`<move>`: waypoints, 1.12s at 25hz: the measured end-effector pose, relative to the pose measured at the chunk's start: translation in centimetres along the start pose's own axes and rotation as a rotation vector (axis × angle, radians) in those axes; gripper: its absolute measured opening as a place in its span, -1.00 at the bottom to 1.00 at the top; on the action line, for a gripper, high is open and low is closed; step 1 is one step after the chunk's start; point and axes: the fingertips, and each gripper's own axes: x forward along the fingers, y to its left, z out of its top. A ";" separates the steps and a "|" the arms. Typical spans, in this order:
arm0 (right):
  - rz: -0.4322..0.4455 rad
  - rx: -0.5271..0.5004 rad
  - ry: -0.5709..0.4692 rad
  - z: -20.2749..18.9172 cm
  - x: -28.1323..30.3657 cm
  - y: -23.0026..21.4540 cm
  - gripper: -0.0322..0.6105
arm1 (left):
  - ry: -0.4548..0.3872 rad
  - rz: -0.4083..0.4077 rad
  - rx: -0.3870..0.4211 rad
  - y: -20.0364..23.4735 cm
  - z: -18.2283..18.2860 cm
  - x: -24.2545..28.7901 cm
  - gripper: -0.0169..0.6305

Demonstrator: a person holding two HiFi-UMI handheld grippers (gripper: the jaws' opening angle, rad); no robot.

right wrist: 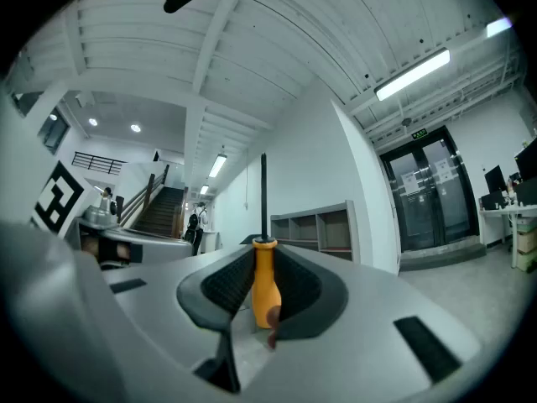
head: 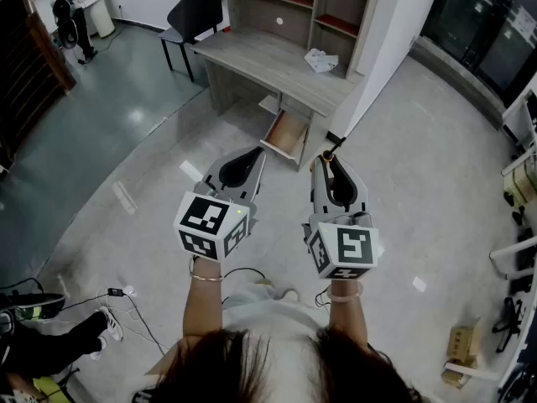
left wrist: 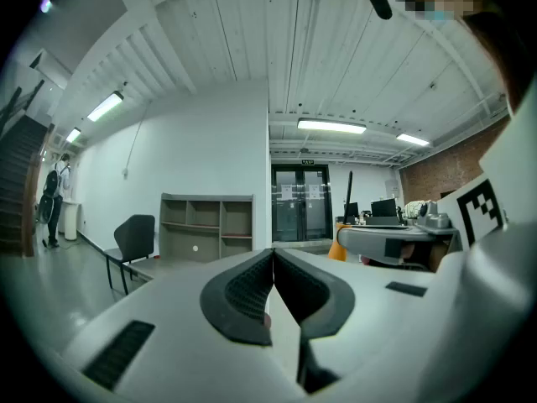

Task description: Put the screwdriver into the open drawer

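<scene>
Right now, the right gripper (right wrist: 265,257) is squeezed tight on the screwdriver (right wrist: 265,290). Its two jaws press the fat orange handle from both sides. The thin dark shaft sticks out straight past the jaw tips.

The left gripper (left wrist: 273,257) is just beside it, on its left. The two grippers do not touch. The left one has its jaws pressed together, and nothing sits between them. Both grippers are held up in the air over a pale grey floor (head: 403,191).

Ahead of the jaw tips and lower down is the open drawer (head: 286,134). It is pulled out from under a grey desk (head: 252,57), and its inside is brown. The screwdriver is not in the drawer. It is up in the right gripper's jaws.

A white crumpled thing (head: 321,60) lies on the desk, ahead of the right gripper. At the back of the desk stands a shelf (head: 294,2) with open boxes. A black chair (head: 195,13) stands ahead and to the left of the left gripper, at the end of the desk. Far off to the left, a person (head: 69,7) stands in the room.
</scene>
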 end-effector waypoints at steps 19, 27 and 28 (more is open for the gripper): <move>-0.050 -0.015 0.005 -0.6 3.7 1.7 -0.63 | 0.000 -0.088 -0.030 4.0 -0.5 2.2 -0.90; -0.050 -0.025 -0.014 -0.9 6.2 -1.0 -0.63 | 0.004 -0.091 -0.033 4.7 -0.9 6.4 -0.90; -0.050 -0.023 -0.016 -0.8 6.6 -1.5 -0.63 | 0.002 -0.092 -0.032 4.8 -0.7 7.0 -0.90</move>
